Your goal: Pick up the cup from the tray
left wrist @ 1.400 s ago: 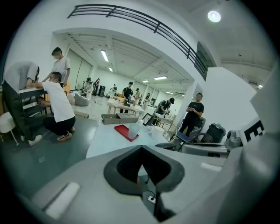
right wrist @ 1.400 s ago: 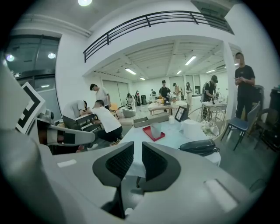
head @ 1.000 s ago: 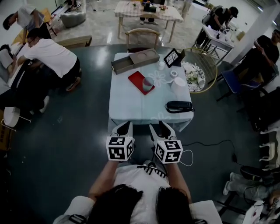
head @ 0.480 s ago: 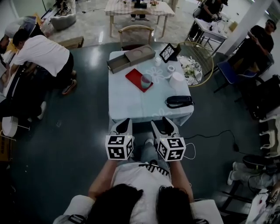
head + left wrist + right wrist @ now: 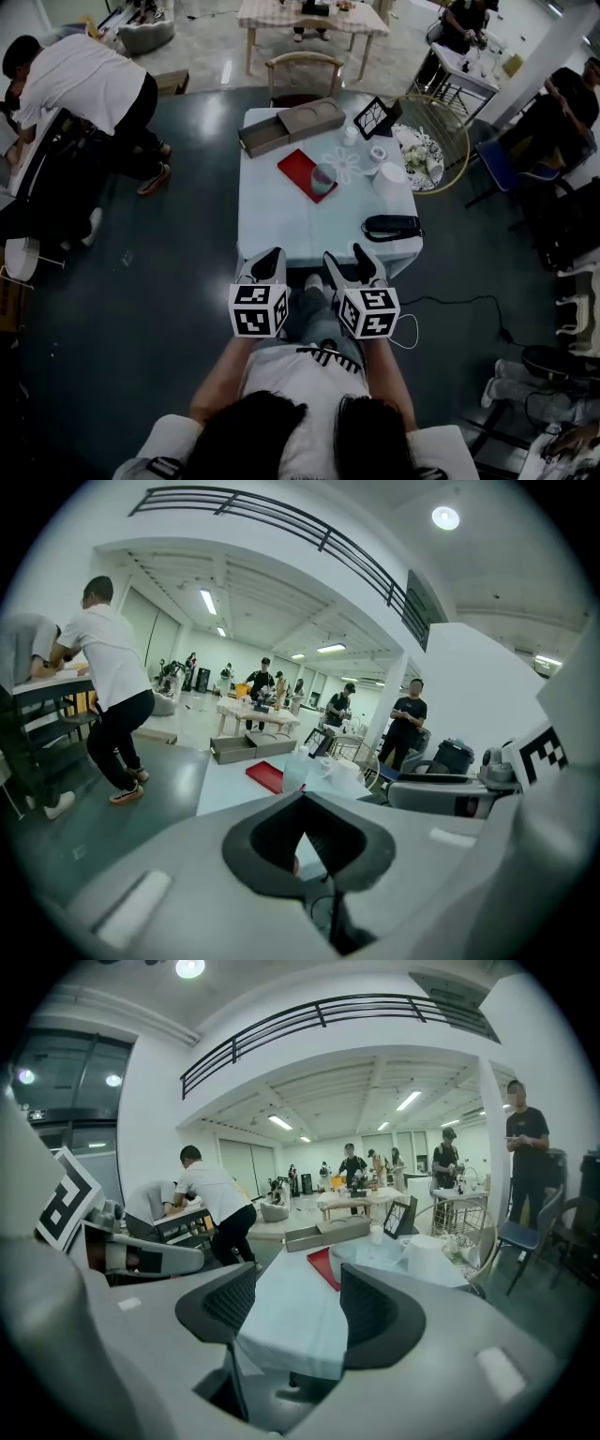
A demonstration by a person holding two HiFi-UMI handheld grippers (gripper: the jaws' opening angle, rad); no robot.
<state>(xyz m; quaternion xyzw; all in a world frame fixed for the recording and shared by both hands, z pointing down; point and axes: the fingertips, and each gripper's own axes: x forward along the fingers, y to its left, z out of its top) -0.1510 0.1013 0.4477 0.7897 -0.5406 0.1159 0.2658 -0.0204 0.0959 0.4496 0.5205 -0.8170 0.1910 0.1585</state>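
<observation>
Eyes on the cup [image 5: 322, 178]: pale, upright, standing on the red tray [image 5: 296, 167], right at the tray's right-hand corner. Shows again in the left gripper view as a translucent cup [image 5: 294, 771] at the right end of the tray [image 5: 265, 775], and in the right gripper view, cup [image 5: 361, 1258] just right of the tray [image 5: 323, 1265].

Tray lying skewed on the pale desk [image 5: 300, 225], towards the far half. Just beyond the tray, a grey-brown open box [image 5: 291, 127]. Beyond and to the right of the tray, a black picture frame [image 5: 377, 117] standing tilted. Right of the tray, a white round container [image 5: 391, 178]. Nearer than the tray and off to its right, a black case [image 5: 392, 227] lying flat.

Now the hands. Left gripper [image 5: 270, 258] well short of the tray, out past the near edge of the desk, closed: pads meeting in its own view, left gripper [image 5: 305, 841] showing only a thin wedge of light between them. Right gripper [image 5: 347, 258] alongside, equally far from the tray, jaws spread wide; through the right gripper [image 5: 298, 1312] gap, bare desk cloth and the tray beyond.

Far left of the tray, a person in a white shirt [image 5: 89, 89], bent forward.
</observation>
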